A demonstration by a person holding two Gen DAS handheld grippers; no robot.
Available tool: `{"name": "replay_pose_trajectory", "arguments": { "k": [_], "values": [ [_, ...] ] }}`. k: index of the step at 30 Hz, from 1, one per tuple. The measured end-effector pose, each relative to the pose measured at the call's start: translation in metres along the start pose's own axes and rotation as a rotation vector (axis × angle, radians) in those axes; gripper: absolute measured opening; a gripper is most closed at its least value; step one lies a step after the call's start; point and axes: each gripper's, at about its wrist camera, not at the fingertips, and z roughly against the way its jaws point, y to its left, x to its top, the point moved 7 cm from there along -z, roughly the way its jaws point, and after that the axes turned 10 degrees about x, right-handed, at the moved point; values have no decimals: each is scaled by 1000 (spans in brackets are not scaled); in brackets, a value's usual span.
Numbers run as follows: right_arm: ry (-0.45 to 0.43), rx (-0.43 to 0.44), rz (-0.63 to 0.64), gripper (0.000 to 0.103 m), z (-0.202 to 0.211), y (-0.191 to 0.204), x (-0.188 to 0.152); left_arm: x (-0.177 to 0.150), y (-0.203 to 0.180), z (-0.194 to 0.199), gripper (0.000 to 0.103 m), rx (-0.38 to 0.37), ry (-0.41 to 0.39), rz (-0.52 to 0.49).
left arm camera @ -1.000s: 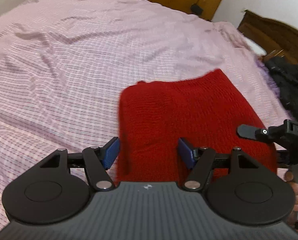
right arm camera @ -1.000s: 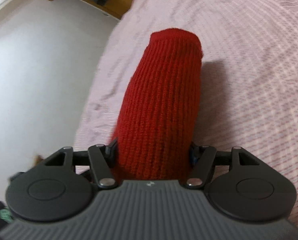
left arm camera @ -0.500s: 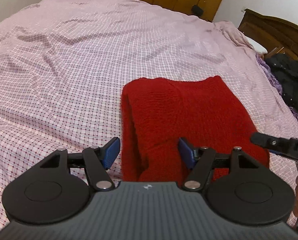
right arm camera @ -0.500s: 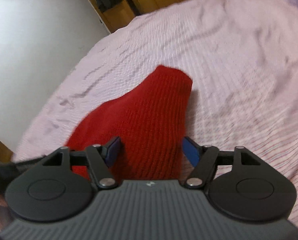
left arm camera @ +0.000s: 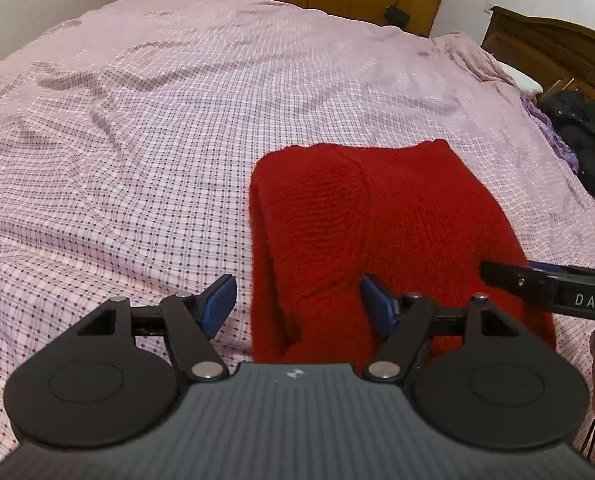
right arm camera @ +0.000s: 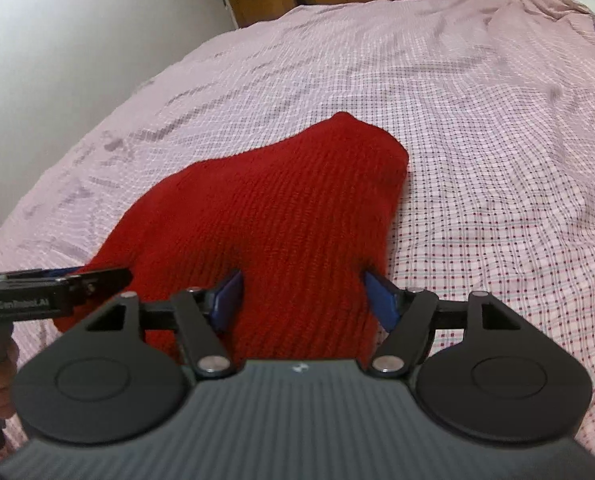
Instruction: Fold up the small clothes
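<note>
The red knitted garment (left arm camera: 381,232) lies folded on the checked bedsheet (left arm camera: 137,152); both tools hover at its near edge. Left gripper (left arm camera: 295,304) and right gripper (right arm camera: 303,300): jaws opening, pads clear of the knit, nothing held.

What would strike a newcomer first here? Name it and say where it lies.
The red knitted garment stands out: it lies folded on the pink checked bedspread, near the bed's front edge. Just before it are the left gripper and right gripper, blue pads apart, both jaws opening over the knit's near end. A dark clothes heap sits at the far right.
</note>
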Motion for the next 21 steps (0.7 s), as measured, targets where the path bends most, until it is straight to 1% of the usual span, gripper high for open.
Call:
{"name": "replay_pose_trajectory", "arguments": {
  "k": [4, 8, 10, 13, 14, 15, 16, 17, 19, 21],
  "values": [
    [-37, -17, -6, 74, 13, 11, -1, 1, -2, 10, 76, 21, -15, -17],
    [-75, -52, -1, 73, 33, 23, -1, 0, -5, 30, 76, 37, -43, -32],
    [-96, -46, -3, 73, 45, 29, -3, -2, -7, 41, 76, 40, -55, -40],
    [-125, -44, 0, 78, 61, 40, -11, -9, -10, 55, 76, 43, -64, -47],
    [-127, -49, 6, 81, 65, 44, -14, -12, -11, 59, 77, 49, -66, -53],
    [-130, -56, 13, 82, 68, 46, -18, -15, -12, 62, 77, 56, -68, -58],
    [-131, -61, 18, 82, 70, 48, -23, -19, -13, 65, 82, 61, -69, -64],
    [-129, -64, 20, 82, 72, 50, -27, -23, -14, 68, 91, 66, -65, -69],
    [-119, -73, 11, 82, 74, 49, -36, -31, -17, 72, 95, 60, -59, -76],
    [-107, -79, -9, 82, 74, 48, -44, -41, -23, 74, 95, 45, -44, -93]
  ]
}}
